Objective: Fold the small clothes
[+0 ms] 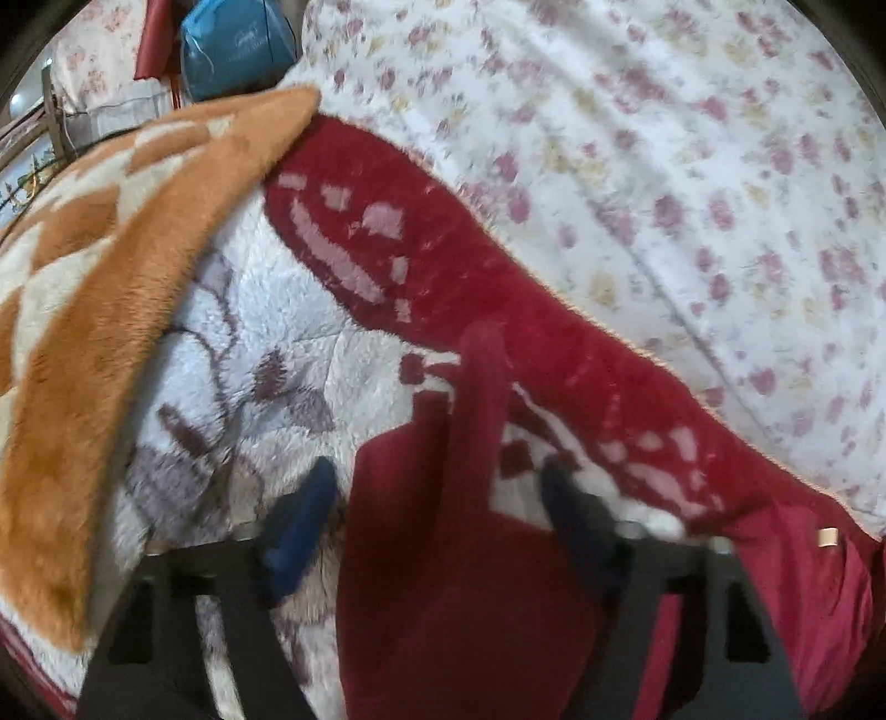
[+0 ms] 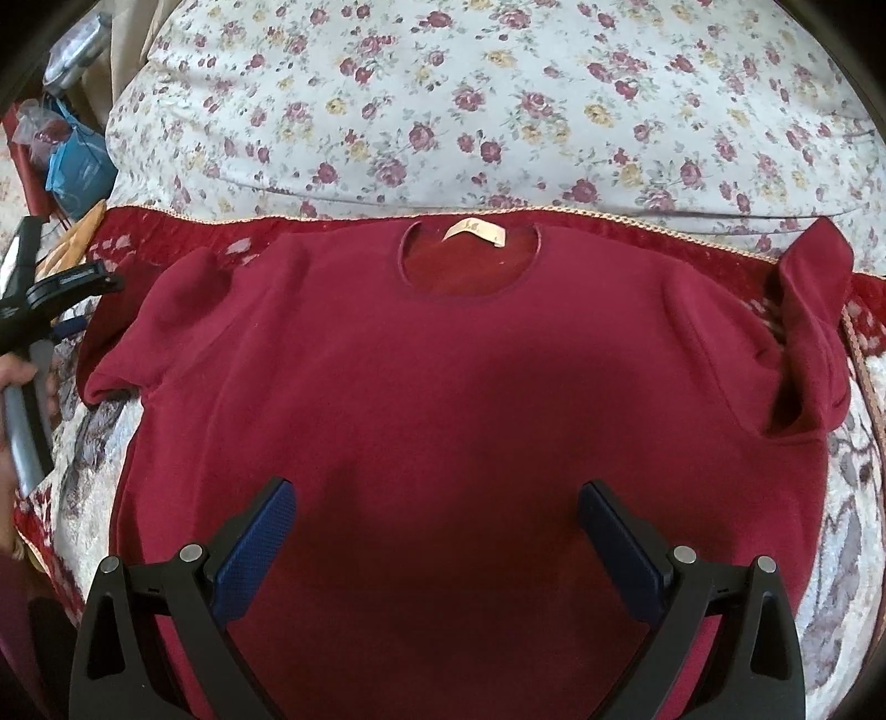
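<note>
A dark red sweater [image 2: 443, 399] lies flat on a red and white blanket [image 2: 853, 498], neck hole and cream label [image 2: 473, 231] at the far side. Its right sleeve [image 2: 814, 332] is bunched up; its left sleeve [image 2: 166, 327] lies short and crumpled. My right gripper [image 2: 434, 531] is open, hovering over the sweater's lower middle. My left gripper [image 1: 437, 498] is open around the left sleeve [image 1: 476, 421], which stands up as a ridge between its fingers; the view is blurred. The left gripper also shows at the left edge of the right wrist view [image 2: 72, 285].
A flowered quilt [image 2: 498, 111] lies beyond the blanket's far edge. An orange and cream checked blanket [image 1: 83, 288] covers the left side. A blue bag [image 1: 238, 44] and clutter [image 2: 61, 138] sit at the far left off the bed.
</note>
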The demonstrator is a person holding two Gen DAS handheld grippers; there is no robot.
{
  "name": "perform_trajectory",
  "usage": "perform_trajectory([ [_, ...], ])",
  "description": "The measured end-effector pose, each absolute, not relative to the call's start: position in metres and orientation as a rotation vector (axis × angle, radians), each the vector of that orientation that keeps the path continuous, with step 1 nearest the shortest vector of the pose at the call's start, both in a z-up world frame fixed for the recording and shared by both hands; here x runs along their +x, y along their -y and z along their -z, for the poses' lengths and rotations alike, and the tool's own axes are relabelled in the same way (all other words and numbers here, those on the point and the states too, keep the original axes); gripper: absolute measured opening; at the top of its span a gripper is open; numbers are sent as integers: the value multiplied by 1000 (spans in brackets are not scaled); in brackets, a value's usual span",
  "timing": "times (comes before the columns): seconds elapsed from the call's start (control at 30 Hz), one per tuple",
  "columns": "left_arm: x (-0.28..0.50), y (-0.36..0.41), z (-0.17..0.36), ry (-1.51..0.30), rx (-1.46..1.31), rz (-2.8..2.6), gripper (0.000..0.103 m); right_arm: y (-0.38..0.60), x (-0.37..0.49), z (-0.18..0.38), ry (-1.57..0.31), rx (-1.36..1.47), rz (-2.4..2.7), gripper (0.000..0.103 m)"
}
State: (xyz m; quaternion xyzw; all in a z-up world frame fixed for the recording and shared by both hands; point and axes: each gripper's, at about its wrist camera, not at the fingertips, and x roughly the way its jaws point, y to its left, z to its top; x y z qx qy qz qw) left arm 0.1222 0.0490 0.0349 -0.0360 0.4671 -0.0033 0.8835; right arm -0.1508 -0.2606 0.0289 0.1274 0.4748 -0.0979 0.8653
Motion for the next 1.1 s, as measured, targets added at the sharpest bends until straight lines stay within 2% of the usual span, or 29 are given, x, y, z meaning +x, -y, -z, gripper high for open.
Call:
perform_trajectory([
  [0.03,125,-48,-31,-982,-65,9,54,261,-150,-28,-998,269,202,103],
  [0.1,131,-46,-23,-1002,-44,16,32,261,-148,-27,-1001,266,201,103],
  [0.13,133,-46,-18,-1012,-43,19,25,260,-147,-26,-1002,261,201,103],
  [0.17,133,-46,-16,-1020,-49,27,10,260,-147,-26,-1002,258,202,103],
  [0.2,133,-46,-14,-1030,-61,40,6,259,-147,-26,-1002,257,202,103],
  [0.5,91,-33,-71,-912,-207,291,6,266,-151,-31,-987,288,198,103],
  [0.73,37,28,-114,-851,-210,507,6,284,-168,-48,-935,333,226,103],
  [0.87,1,75,-121,-851,-166,604,6,296,-176,-56,-909,369,244,103],
  [1.1,-41,152,-101,-914,-90,707,5,318,-195,-67,-882,379,292,103],
])
